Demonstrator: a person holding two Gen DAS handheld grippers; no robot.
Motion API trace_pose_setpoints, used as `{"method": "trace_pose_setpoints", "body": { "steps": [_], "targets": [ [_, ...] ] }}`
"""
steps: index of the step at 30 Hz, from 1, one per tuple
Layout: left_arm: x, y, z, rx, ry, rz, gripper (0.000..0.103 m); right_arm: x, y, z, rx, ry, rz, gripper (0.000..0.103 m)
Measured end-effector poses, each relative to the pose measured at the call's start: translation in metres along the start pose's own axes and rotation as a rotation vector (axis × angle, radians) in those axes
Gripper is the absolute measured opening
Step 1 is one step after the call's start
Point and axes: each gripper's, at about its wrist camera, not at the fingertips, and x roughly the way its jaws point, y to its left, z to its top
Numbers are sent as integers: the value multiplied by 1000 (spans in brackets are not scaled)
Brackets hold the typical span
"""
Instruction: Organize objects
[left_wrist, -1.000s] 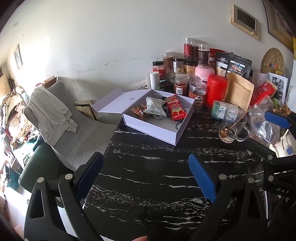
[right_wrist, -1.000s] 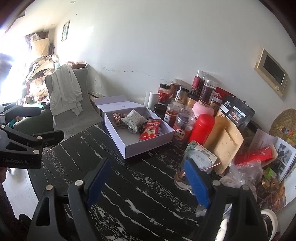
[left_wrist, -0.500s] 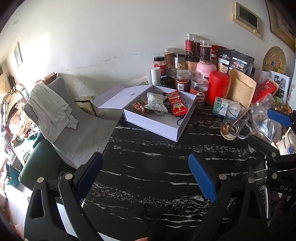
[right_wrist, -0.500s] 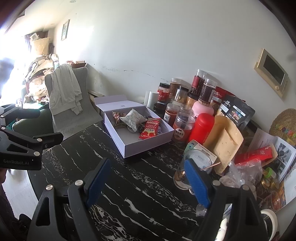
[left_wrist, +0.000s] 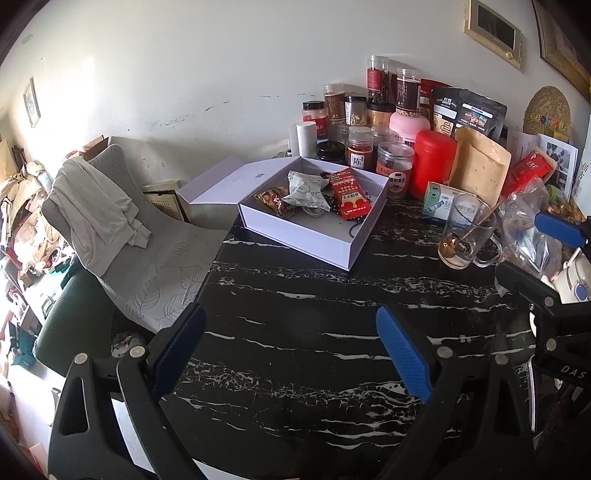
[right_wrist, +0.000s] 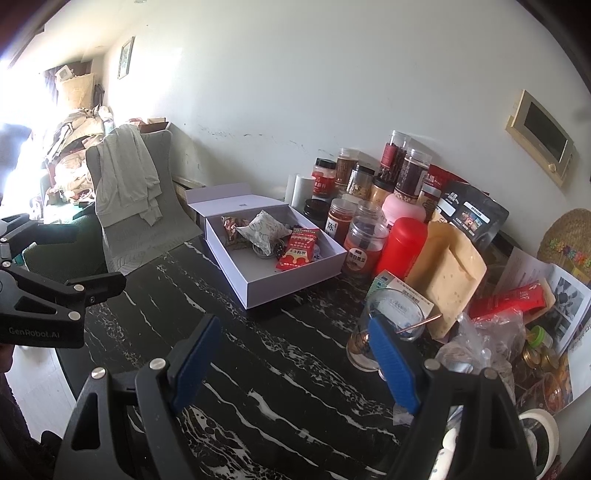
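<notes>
An open white box (left_wrist: 295, 236) (right_wrist: 255, 284) sits on the black marble table (left_wrist: 314, 332) (right_wrist: 280, 387). It holds a red packet (left_wrist: 347, 194) (right_wrist: 300, 249), a white packet (left_wrist: 304, 186) (right_wrist: 263, 229) and a brown snack packet (left_wrist: 272, 199). My left gripper (left_wrist: 290, 349) is open and empty above the table's near part. My right gripper (right_wrist: 291, 360) is open and empty too, near a glass mug (right_wrist: 388, 328) (left_wrist: 466, 232) with a spoon in it. Each gripper shows at the edge of the other's view.
Jars, a red canister (left_wrist: 430, 162) (right_wrist: 400, 245), a tan pouch (left_wrist: 480, 166), a black bag (right_wrist: 471, 218) and a small medicine box (left_wrist: 439, 203) crowd the back right by the wall. Plastic bags (right_wrist: 476, 343) lie at the right. A grey chair (left_wrist: 140, 236) with clothing stands left of the table.
The left gripper has drawn back and up slightly, so the box and jars sit a little higher in its view. The right gripper has barely moved.
</notes>
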Motion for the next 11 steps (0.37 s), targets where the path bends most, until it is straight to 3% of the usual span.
{"method": "trace_pose_setpoints", "body": {
  "steps": [11],
  "targets": [
    [16,4,-11,-52,31,-8,93,6,-9,-10,89,30,-25,82]
  ]
}}
